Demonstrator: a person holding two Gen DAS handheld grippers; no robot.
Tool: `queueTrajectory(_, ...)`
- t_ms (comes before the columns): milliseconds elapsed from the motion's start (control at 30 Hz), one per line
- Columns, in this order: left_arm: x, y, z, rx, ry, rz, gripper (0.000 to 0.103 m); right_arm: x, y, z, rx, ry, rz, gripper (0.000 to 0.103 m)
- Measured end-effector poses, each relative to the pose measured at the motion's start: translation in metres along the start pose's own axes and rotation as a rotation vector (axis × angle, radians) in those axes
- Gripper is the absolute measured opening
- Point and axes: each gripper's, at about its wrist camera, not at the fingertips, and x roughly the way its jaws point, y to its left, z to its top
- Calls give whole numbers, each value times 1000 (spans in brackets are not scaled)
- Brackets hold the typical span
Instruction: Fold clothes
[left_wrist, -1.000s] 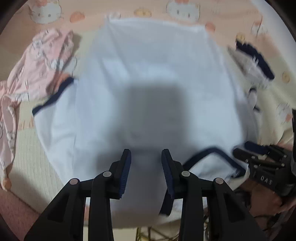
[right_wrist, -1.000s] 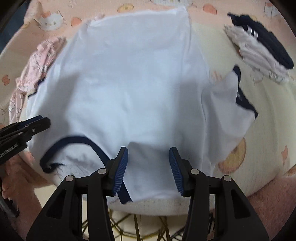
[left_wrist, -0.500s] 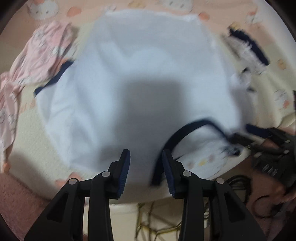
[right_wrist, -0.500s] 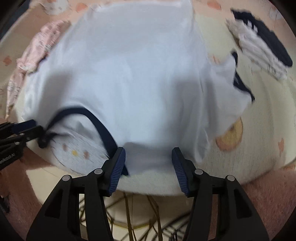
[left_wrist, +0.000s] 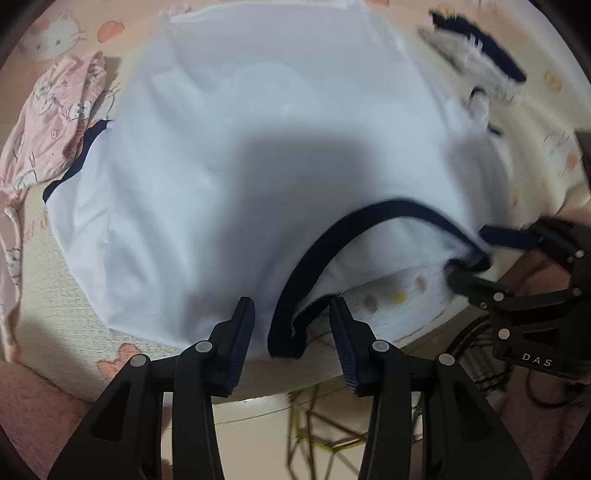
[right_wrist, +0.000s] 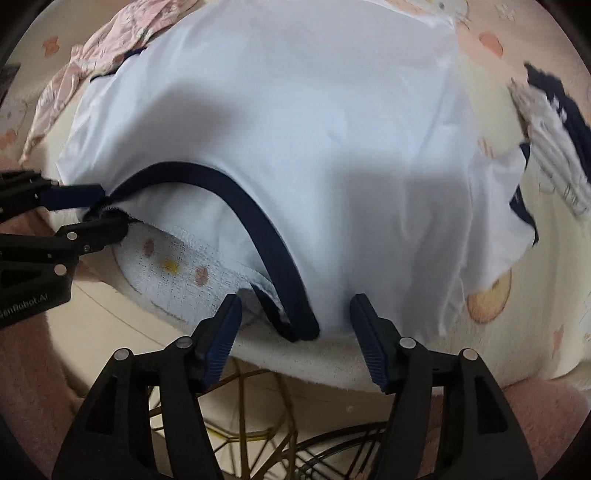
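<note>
Opening tools (left_wrist: 291, 321) (right_wrist: 295, 317), astride shirt (left_wrist: 258, 147) collar.

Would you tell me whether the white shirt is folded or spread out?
Spread out: the white shirt lies flat, both sleeves out and the navy collar exposed.

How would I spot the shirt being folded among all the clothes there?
Start at the cartoon-printed blanket. The white T-shirt lies spread across its middle, between the crumpled pink garment and a folded pile. Only it has a dark navy collar.
</note>
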Motion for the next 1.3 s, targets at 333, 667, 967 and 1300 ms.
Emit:
queueTrajectory(333,-15,-18,17,-45,-135,-104,44,-56,-129,-40,525,-232,48,62)
queueTrajectory(667,-22,-33,-11,-15,-122,-126,44,-66,-201,-39,643,-219,-14,62)
queueTrajectory(967,5,-134,73,162,-131,-189,44,-31,-186,15,347,-151,-46,61)
queueTrajectory(1300,31,-176,92,212,-101,-205,44,-30,-214,-8,418,-121,-212,60)
